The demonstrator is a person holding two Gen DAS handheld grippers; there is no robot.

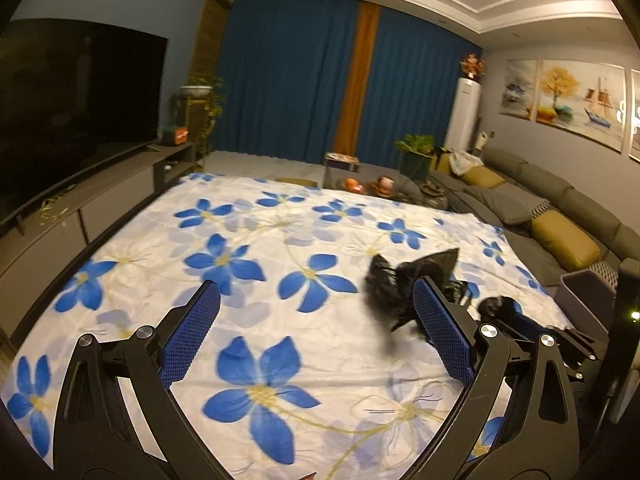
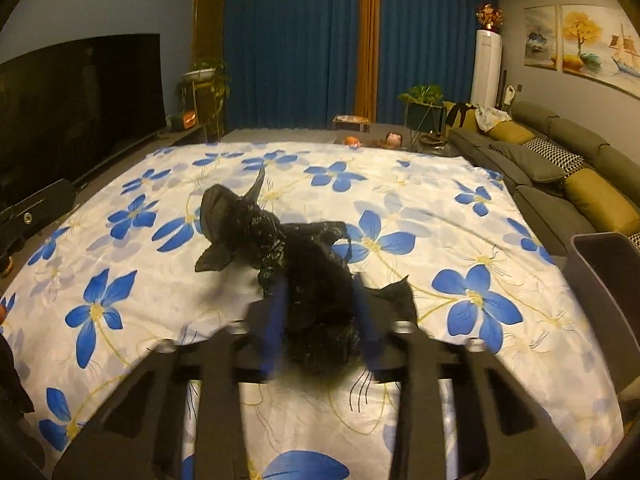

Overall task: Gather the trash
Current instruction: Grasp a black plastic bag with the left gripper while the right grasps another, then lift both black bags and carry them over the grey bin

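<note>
Right tongs: pinching a crumpled black trash bag between blue pads, blurred in the right wrist view.
Left tongs: spread wide, holding nothing, above the flowered sheet.
Trash bag: bunched on the blue-and-white sheet, right of centre; its loose end appears to lift off the cloth.
Bin: grey, at the sheet's right edge, beside the sofa.
Backdrop: blue curtains, dark television.

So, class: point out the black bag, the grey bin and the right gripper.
black bag (image 2: 240, 220): right wrist view, its crumpled upper part.
grey bin (image 2: 608, 276): right wrist view, its near wall.
right gripper (image 2: 320, 300): right wrist view, between its fingertips.
</note>
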